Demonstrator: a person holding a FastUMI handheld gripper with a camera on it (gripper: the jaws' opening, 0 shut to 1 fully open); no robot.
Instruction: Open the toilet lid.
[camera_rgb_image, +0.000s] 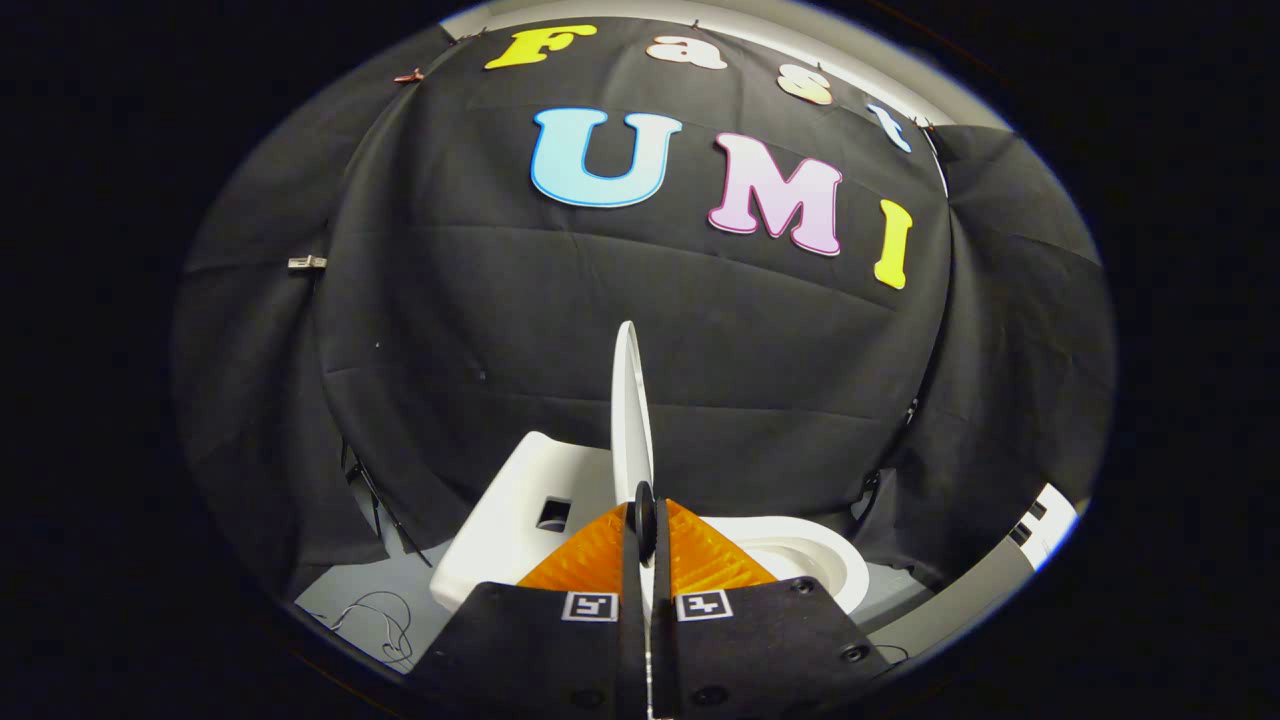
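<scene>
- The gripper (645, 520) has its fingers (628, 545) closed almost fully together, with the thin edge of the toilet lid (630, 410) pinched between their tips; both fingers press on it.
- The toilet lid is a smooth, glossy white oval, seen edge-on as a narrow upright blade rising just ahead of the fingers, standing near vertical.
- The toilet (500, 520) is a small white model of hard, shiny plastic or ceramic, with a blocky rounded tank part to the left of the fingers, carrying a dark square recess (553, 514).
- The bowl rim (810, 565) curves as a pale ring to the right of the fingers, uncovered.
- The fingers carry ribbed, ridged wedge surfaces, and flat matt plates with small square markers and screw heads.
- The toilet rests on a pale grey floor (340, 595), where a thin looped cable (385, 615) lies near the tank side.
- Black cloth (450, 300), creased and hung in folds, forms the booth wall behind, held with a small clip (307, 263).
</scene>
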